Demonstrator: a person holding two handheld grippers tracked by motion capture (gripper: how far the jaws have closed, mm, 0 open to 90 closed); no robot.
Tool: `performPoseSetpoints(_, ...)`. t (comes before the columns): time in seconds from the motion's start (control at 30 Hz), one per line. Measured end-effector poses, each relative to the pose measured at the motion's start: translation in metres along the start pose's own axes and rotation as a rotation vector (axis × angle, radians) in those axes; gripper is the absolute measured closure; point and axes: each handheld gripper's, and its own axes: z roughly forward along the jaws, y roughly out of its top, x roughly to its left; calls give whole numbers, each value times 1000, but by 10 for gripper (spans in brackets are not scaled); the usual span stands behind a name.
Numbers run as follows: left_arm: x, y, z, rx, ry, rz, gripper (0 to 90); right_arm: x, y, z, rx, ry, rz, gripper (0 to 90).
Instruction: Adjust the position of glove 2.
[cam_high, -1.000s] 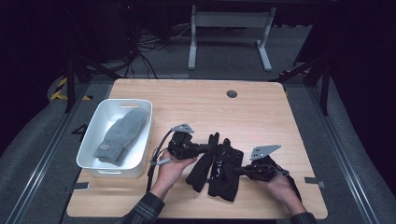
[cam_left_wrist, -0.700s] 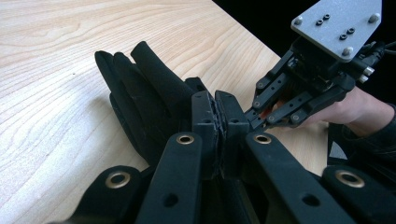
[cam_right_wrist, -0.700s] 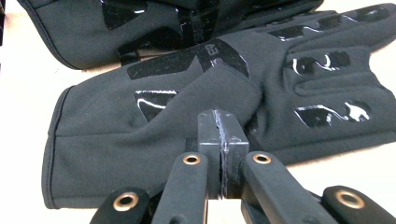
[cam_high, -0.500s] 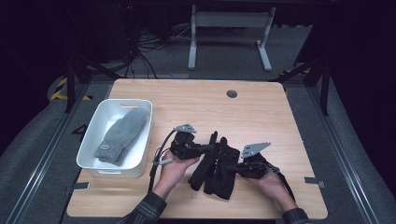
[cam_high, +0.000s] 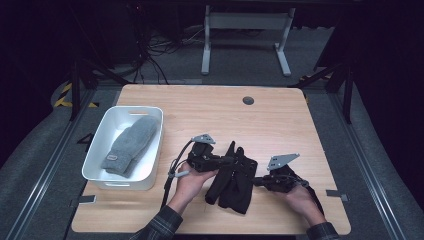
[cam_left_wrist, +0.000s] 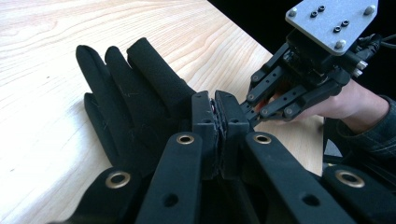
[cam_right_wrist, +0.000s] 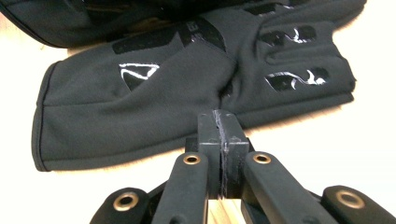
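Observation:
Two black gloves (cam_high: 235, 185) lie overlapped on the wooden table (cam_high: 210, 110) near its front edge. My left gripper (cam_high: 231, 161) lies on their left side with its jaws shut, resting on top of a glove (cam_left_wrist: 135, 93) whose fingers spread out beyond the tips. Whether fabric is pinched there I cannot tell. My right gripper (cam_high: 256, 181) comes in from the right, shut, its tips at the edge of a glove (cam_right_wrist: 140, 102) with shiny grip prints. The left gripper view has my left gripper (cam_left_wrist: 215, 100) tip to tip with the right gripper (cam_left_wrist: 247, 109).
A white bin (cam_high: 95, 152) stands at the table's left side with a grey mitten (cam_high: 131, 142) inside. A round cable hole (cam_high: 248, 100) sits at the back of the table. Bare wood lies behind and to the right of the gloves.
The right gripper edged left toward the gloves, then drifted back a little. The left gripper and the gloves have hardly moved.

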Motion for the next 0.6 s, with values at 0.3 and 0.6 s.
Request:
performPoseSetpoints(0.3, 0, -1, 9, 25, -3, 3, 882, 10, 15, 21, -8, 37, -27, 900)
performPoseSetpoints(0.6, -1, -8, 24, 73, 1, 9, 882, 14, 21, 31, -18, 35, -46, 900)
